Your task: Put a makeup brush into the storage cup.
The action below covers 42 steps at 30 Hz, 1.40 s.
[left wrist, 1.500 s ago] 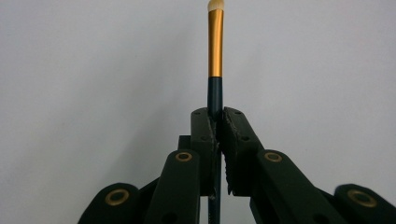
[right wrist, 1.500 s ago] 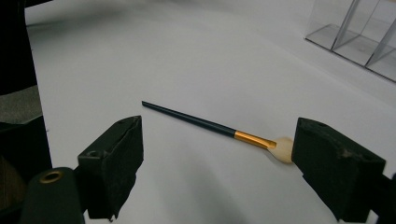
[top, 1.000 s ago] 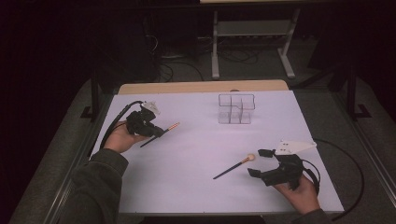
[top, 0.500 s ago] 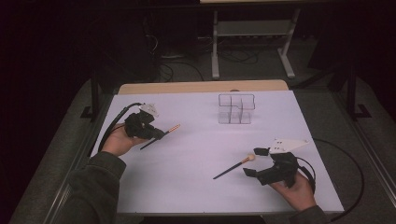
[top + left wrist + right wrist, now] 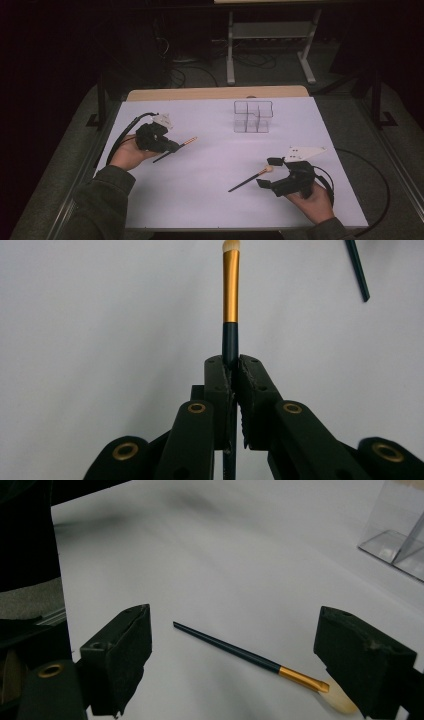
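The loose brush [image 5: 250,657] lies flat on the white table [image 5: 210,200], on your side of the clear organizer [image 5: 253,116] and to its right, with its pale tip nearest your right gripper [image 5: 270,172] and its dark handle running away from it. That gripper's jaws stand wide apart with nothing between them, and the brush lies just ahead of them, its bristle end beside one pad. To take it cleanly, bring the jaws down astride the dark handle or the gold ferrule rather than the soft tip, turn the wrist so the pads cross the shaft squarely, and close only once both pads sit low against the table. The shaft is thin, round and smooth, so I judge it will roll or slip if you pinch it off-centre. Your left gripper [image 5: 232,365], well to the left of the organizer, is clamped on the second brush [image 5: 230,295], holding its dark handle just below the gold ferrule with the cream bristles pointing forward. The organizer is clear, hard plastic with square, open-topped cells; its walls look slick and rigid, so I expect either brush to go in best when it enters upright.
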### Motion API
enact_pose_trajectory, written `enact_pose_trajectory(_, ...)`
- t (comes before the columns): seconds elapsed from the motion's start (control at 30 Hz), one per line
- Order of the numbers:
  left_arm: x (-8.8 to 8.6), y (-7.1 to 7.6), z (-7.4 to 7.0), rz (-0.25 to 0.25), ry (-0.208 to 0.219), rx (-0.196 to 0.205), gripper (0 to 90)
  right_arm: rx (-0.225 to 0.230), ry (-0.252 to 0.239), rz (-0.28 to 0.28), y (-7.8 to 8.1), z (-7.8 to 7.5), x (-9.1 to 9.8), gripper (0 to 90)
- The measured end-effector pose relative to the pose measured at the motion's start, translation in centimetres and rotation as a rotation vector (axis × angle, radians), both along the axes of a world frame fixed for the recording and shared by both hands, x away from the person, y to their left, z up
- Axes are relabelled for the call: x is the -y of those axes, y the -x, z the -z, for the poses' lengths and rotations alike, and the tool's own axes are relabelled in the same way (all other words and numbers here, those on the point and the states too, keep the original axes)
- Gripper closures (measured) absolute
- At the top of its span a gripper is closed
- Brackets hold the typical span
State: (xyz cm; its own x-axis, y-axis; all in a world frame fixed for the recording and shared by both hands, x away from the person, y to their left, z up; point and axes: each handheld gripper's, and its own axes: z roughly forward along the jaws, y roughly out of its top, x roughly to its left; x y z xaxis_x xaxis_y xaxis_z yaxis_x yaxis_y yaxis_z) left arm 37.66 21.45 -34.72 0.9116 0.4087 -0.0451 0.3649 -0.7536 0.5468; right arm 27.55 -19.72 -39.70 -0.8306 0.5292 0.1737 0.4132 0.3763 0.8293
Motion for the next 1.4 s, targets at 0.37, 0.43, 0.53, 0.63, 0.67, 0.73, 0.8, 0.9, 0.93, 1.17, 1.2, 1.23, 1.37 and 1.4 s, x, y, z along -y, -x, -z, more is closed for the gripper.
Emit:
enact_pose_trajectory(0.37,0.9,1.0,-0.1,0.041,0.034,0.001,83.5,0.032,0.000,-0.031,-0.3,-0.4,-1.5,16.6)
enact_pose_trajectory(0.43,1.0,1.2,-0.1,0.042,0.038,0.000,83.5,0.029,-0.005,-0.032,-0.3,-0.5,-1.5,16.8)
enact_pose_trajectory(0.53,1.3,1.4,-0.1,0.056,0.051,0.001,83.5,0.029,-0.016,-0.040,-0.5,-0.6,-1.9,17.8)
enact_pose_trajectory(0.63,1.6,1.8,-0.2,0.065,0.057,0.006,83.5,0.029,-0.017,-0.038,-0.5,-0.6,-2.1,18.2)
enact_pose_trajectory(0.67,1.7,1.9,-0.2,0.072,0.059,0.012,83.5,0.028,-0.019,-0.041,-0.5,-0.6,-2.1,18.4)
enact_pose_trajectory(0.73,1.9,2.1,-0.3,0.077,0.062,0.007,83.5,0.031,-0.017,-0.049,-0.7,-0.8,-2.4,18.7)
enact_pose_trajectory(0.8,2.2,2.3,-0.4,0.092,0.063,0.016,83.5,0.034,-0.021,-0.048,-0.7,-0.8,-2.4,18.7)
enact_pose_trajectory(0.9,2.6,2.7,-0.4,0.108,0.073,0.020,83.5,0.024,-0.035,-0.056,-0.8,-0.9,-2.6,19.7)
enact_pose_trajectory(0.93,2.6,2.7,-0.4,0.108,0.073,0.020,83.5,0.028,-0.034,-0.060,-0.8,-0.9,-2.7,19.9)
enact_pose_trajectory(1.17,3.3,3.3,-0.5,0.130,0.078,0.020,83.5,0.029,-0.032,-0.065,-0.9,-1.1,-3.0,20.4)
enact_pose_trajectory(1.2,3.4,3.3,-0.6,0.134,0.081,0.026,83.5,0.025,-0.035,-0.067,-1.0,-1.1,-3.1,20.4)
enact_pose_trajectory(1.23,3.4,3.4,-0.6,0.136,0.082,0.026,83.5,0.025,-0.035,-0.067,-1.0,-1.1,-3.1,20.4)
enact_pose_trajectory(1.37,3.8,3.7,-0.6,0.147,0.087,0.026,83.5,0.010,-0.042,-0.073,-1.2,-1.2,-3.3,23.1)
enact_pose_trajectory(1.4,3.9,3.8,-0.6,0.152,0.085,0.028,83.5,0.012,-0.043,-0.071,-1.2,-1.2,-3.4,23.2)
